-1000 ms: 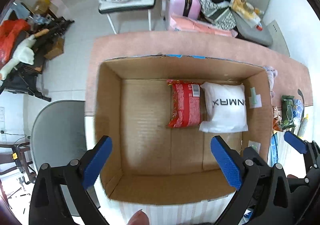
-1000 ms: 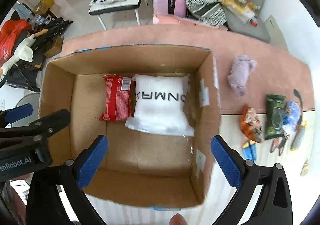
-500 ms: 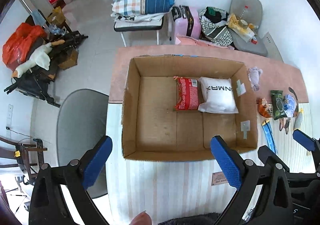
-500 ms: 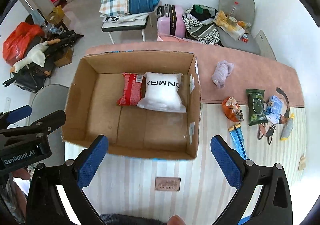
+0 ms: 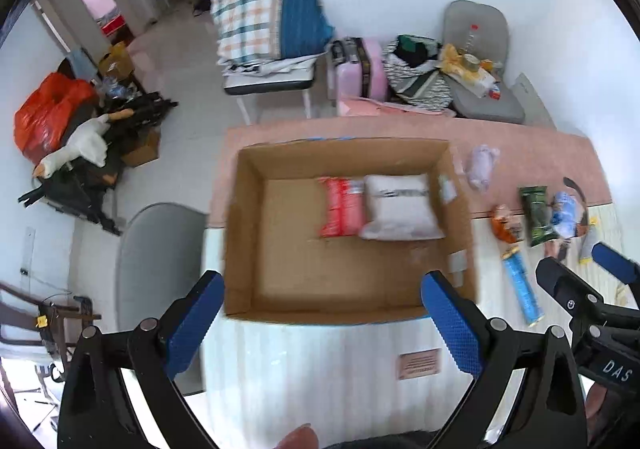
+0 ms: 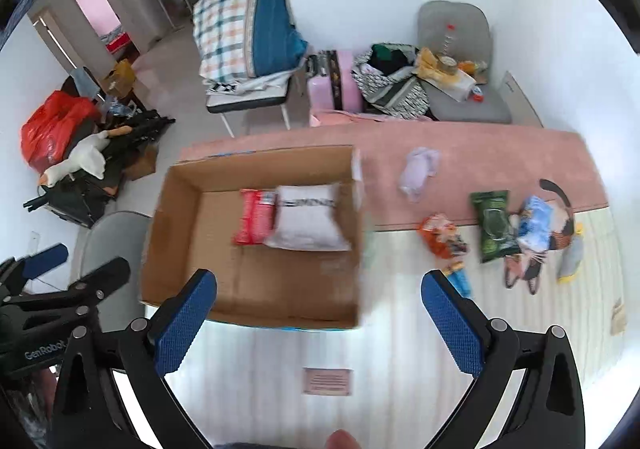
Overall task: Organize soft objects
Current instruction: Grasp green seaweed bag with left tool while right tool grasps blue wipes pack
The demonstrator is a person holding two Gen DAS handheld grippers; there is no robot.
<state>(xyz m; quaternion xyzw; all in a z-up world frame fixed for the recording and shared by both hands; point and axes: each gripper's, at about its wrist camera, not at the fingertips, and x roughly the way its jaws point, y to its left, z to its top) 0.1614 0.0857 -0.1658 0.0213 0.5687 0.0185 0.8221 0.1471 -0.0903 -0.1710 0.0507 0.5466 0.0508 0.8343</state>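
Note:
An open cardboard box stands on the table. In it lie a red packet and a white pillow pack. Right of the box lie a pale purple cloth, an orange snack bag, a green packet, a blue-white packet and a blue tube. My left gripper and right gripper are both open and empty, held high above the table's near side.
A pink cloth covers the far part of the table, a striped one the near part. A calico cat-shaped item lies at the right. A grey chair stands left of the table. Chairs with bedding and bags stand behind.
Both grippers have risen and pulled back from the box, so more of the table and room shows. Both stay open and empty.

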